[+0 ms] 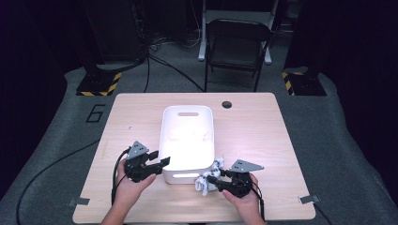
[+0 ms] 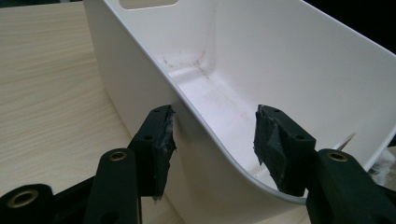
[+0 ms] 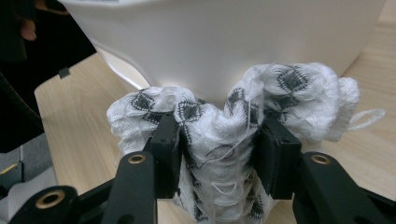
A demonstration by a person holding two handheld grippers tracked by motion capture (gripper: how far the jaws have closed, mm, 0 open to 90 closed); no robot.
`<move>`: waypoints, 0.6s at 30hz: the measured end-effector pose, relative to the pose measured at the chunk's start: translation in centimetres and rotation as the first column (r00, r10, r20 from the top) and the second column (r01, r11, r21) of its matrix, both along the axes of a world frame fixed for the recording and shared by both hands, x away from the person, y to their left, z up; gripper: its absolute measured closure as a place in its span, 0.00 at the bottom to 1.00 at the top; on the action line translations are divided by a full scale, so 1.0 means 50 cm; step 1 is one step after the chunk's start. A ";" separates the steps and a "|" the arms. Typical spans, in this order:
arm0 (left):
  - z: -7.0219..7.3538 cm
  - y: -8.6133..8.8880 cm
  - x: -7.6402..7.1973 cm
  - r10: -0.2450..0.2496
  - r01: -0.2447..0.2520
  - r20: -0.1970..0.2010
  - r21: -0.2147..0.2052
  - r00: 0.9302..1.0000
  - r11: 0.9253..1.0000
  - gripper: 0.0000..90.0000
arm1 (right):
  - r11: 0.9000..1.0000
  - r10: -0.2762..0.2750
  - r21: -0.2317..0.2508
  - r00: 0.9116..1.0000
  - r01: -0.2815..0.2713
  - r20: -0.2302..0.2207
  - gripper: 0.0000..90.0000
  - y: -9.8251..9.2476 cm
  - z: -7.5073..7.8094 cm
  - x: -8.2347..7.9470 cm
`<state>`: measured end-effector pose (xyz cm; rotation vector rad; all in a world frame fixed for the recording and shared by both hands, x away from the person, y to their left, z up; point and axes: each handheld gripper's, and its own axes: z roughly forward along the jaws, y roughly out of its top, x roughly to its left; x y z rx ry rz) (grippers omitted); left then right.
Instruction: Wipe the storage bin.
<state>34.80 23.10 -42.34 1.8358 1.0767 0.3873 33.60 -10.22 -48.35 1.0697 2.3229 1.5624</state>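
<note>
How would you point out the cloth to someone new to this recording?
On the wooden table, find the white plastic bin in the middle. Against its near right corner lies a crumpled white knitted cloth with dark diamond motifs, the only soft item, between the right gripper's jaws.

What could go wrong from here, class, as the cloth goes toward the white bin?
1. The left gripper straddles the white bin's wall with its fingers open, so the bin is not clamped and could slide if bumped.
2. The right gripper pinches only part of the bunched patterned cloth; loose threads may snag, and hanging folds might catch the bin's rim.
</note>
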 end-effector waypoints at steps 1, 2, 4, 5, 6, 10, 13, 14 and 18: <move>0.000 0.000 0.001 -0.001 0.001 0.000 0.000 1.000 1.000 0.52 | 1.000 -0.001 -0.005 1.000 0.001 -0.005 0.62 0.001 -0.002 0.001; 0.000 0.001 0.001 -0.002 0.002 -0.001 0.000 1.000 1.000 0.52 | 1.000 0.001 -0.010 1.000 -0.001 -0.011 0.63 0.002 -0.006 0.003; 0.001 0.001 0.003 -0.004 0.004 -0.002 0.004 1.000 1.000 0.52 | 1.000 0.005 -0.022 1.000 -0.006 -0.022 0.63 0.003 -0.014 0.006; 0.001 0.001 0.003 -0.003 0.004 -0.003 0.008 1.000 1.000 0.52 | 1.000 0.001 -0.030 0.999 -0.002 -0.032 0.64 0.004 -0.017 0.006; 0.001 0.001 0.004 -0.002 0.002 -0.004 0.009 1.000 1.000 0.52 | 0.999 0.001 -0.038 0.999 -0.003 -0.039 0.64 0.006 -0.021 0.007; 0.001 0.000 0.007 0.007 -0.007 -0.006 -0.001 1.000 1.000 0.52 | 0.997 0.004 -0.071 0.999 -0.007 -0.049 0.64 0.007 -0.030 0.012; 0.001 0.000 0.010 0.011 -0.011 -0.005 0.005 1.000 1.000 0.51 | 0.997 -0.002 -0.073 0.998 -0.003 -0.059 0.64 0.005 -0.031 0.013; 0.000 0.000 0.011 0.011 -0.011 -0.003 0.001 1.000 1.000 0.50 | 0.997 -0.006 -0.074 0.999 0.002 -0.054 0.64 0.004 -0.031 0.013; 0.000 0.001 0.014 0.009 -0.009 0.005 0.006 1.000 1.000 0.49 | 0.997 -0.014 -0.081 0.998 0.010 -0.055 0.64 -0.007 -0.030 0.018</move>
